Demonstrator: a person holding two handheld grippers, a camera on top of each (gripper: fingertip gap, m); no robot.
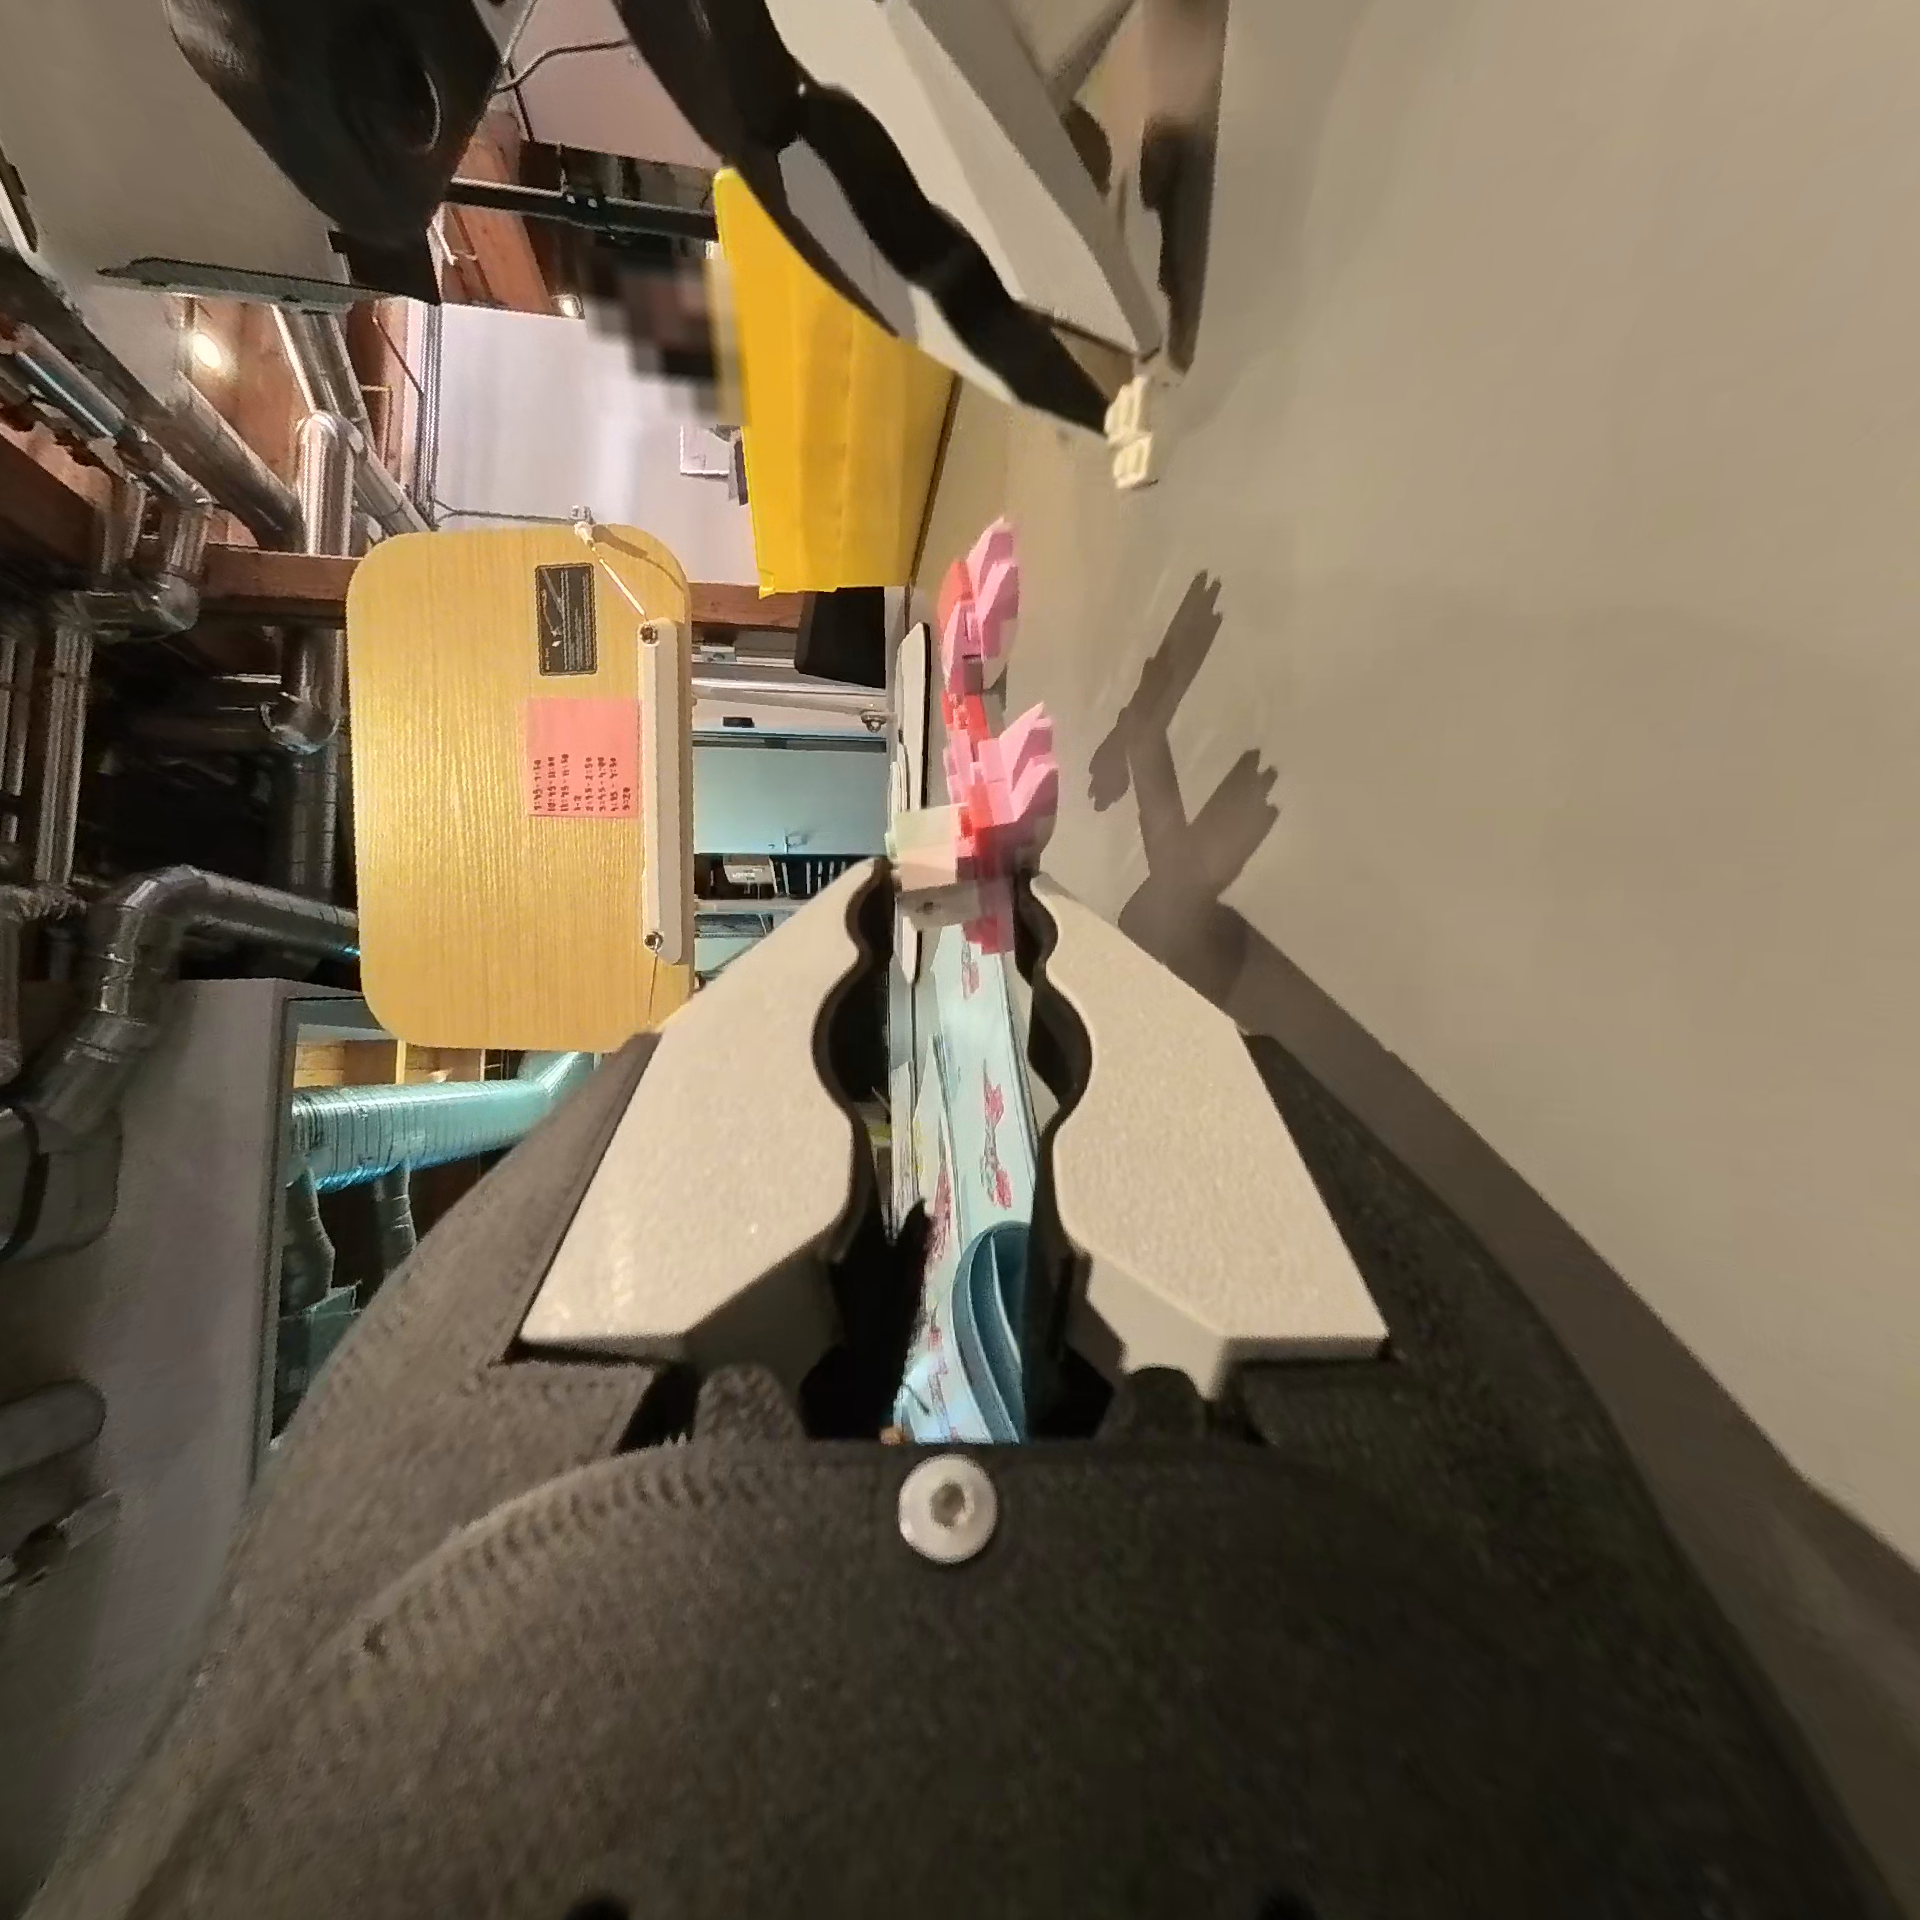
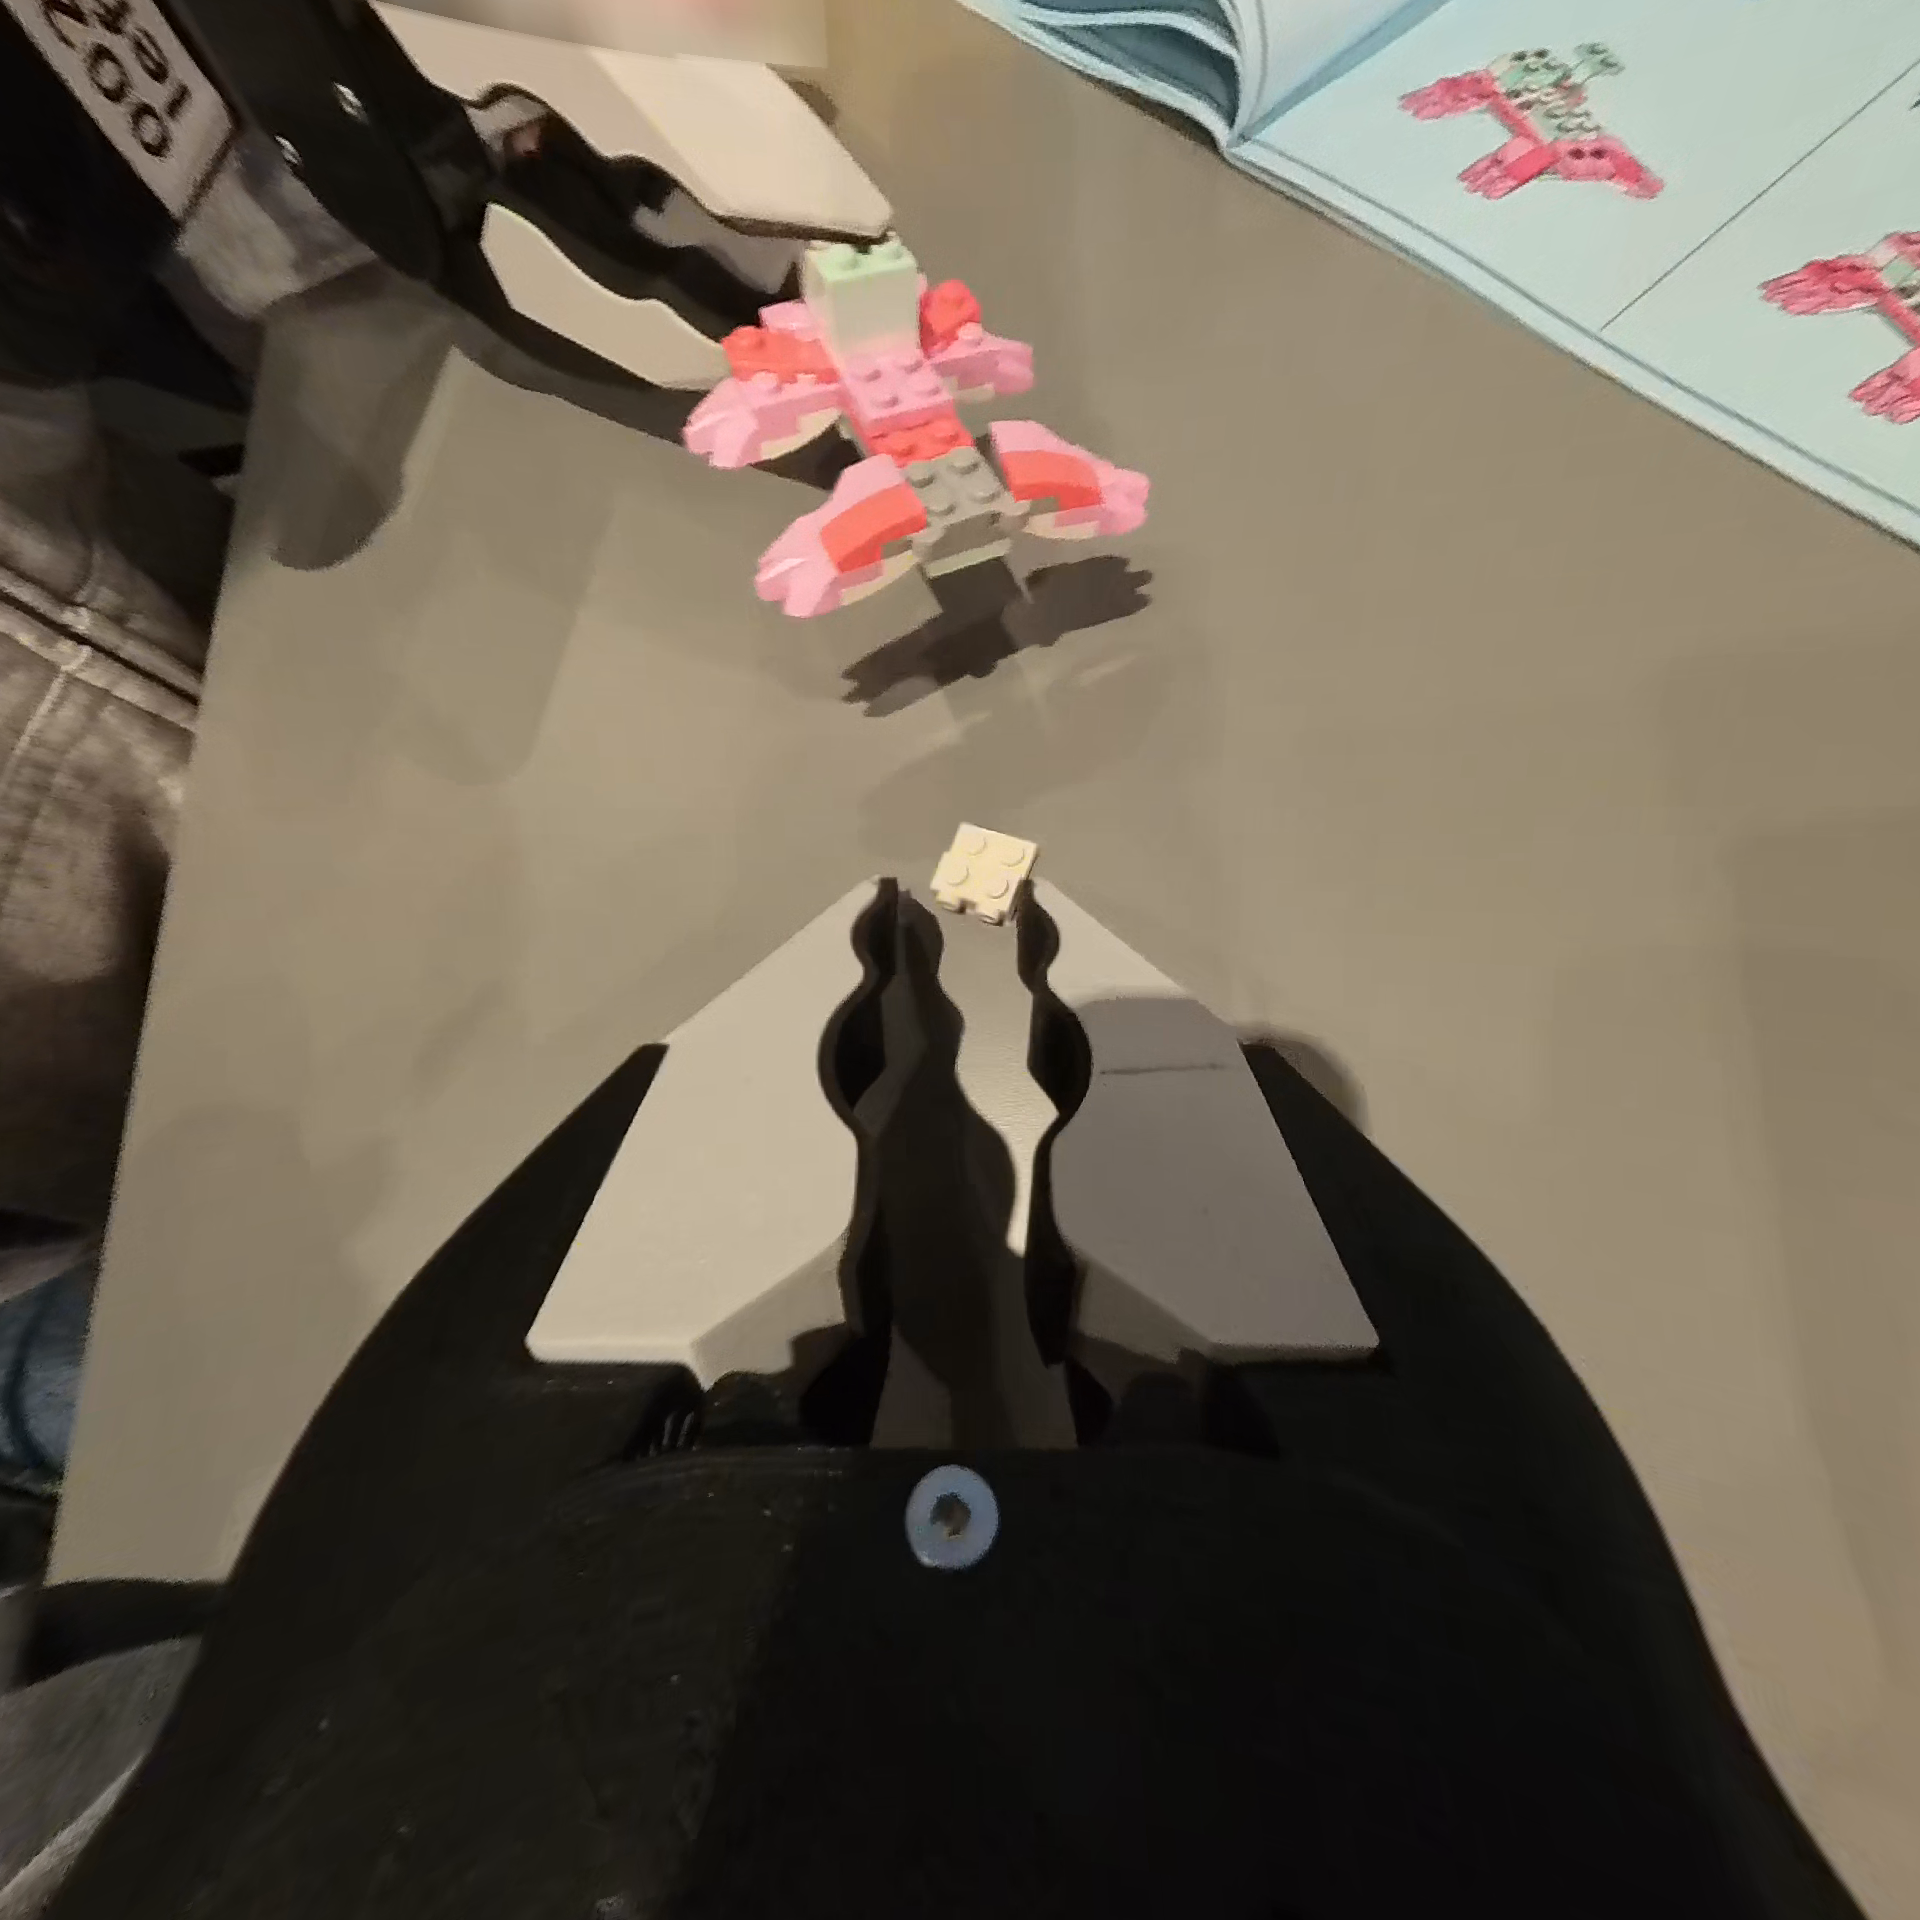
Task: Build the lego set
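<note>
Between left gripper (image 1: 951, 883) fingers, pink model (image 2: 894, 416); cream brick (image 2: 984, 868) at right gripper (image 2: 956, 899) fingertips

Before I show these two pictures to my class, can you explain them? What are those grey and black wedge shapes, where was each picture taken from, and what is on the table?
The wedges are hand-held grippers, one in each of a person's hands, each carrying a camera that looks along its two fingers. In the left wrist view, the left gripper holds a pink lego model by its pale green end, raised off the grey table. In the right wrist view, the right gripper is open just short of a small cream brick lying on the table. An open instruction booklet lies nearby.
</note>
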